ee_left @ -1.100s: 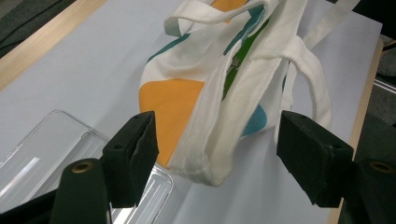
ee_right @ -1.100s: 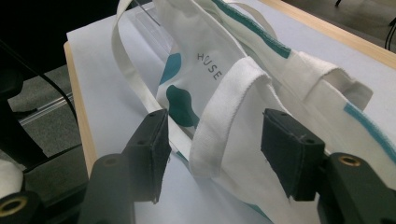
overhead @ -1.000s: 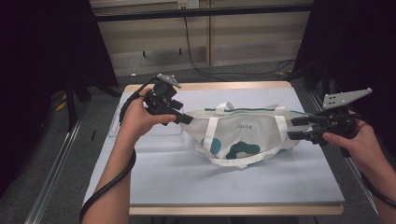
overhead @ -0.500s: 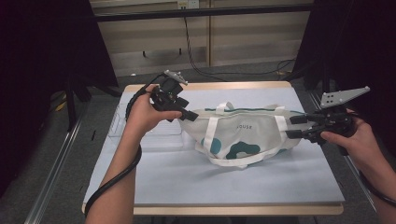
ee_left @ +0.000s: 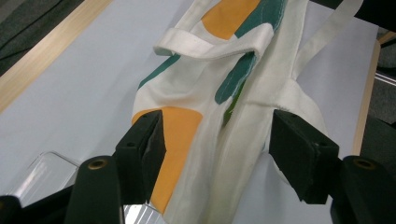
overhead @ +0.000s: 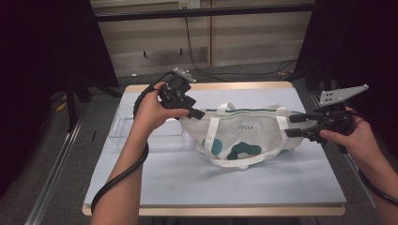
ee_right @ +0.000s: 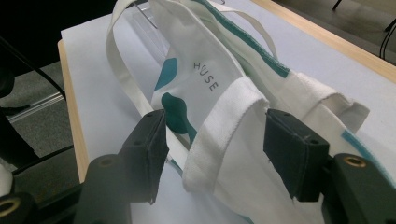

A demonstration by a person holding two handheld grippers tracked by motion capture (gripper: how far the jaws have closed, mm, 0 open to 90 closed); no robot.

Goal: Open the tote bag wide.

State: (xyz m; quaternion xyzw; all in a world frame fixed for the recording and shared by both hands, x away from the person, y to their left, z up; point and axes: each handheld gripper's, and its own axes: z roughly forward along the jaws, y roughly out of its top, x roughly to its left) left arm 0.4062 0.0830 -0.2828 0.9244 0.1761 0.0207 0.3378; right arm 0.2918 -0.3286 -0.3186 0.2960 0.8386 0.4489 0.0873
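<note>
A white cloth tote bag (overhead: 244, 136) with teal blobs and white straps lies across the middle of the pale blue mat (overhead: 187, 178). My left gripper (overhead: 199, 114) is at the bag's left top corner. Its jaws have just been closing; the bag's edge with an orange patch (ee_left: 205, 88) lies loosely between them in the left gripper view (ee_left: 217, 121), not pinched. My right gripper (overhead: 293, 125) reaches in at the bag's right end. In the right gripper view (ee_right: 215, 116) its jaws stand apart around a folded strap end of the bag (ee_right: 205, 60).
A clear plastic box (overhead: 141, 133) sits on the mat left of the bag, under my left forearm. The table's wooden rim (overhead: 211, 211) runs along the front. Black cables trail from both grippers. Dark floor and rails surround the table.
My left gripper has shifted right and slightly away from me, onto the bag's left corner. The right hand and the bag have kept still.
</note>
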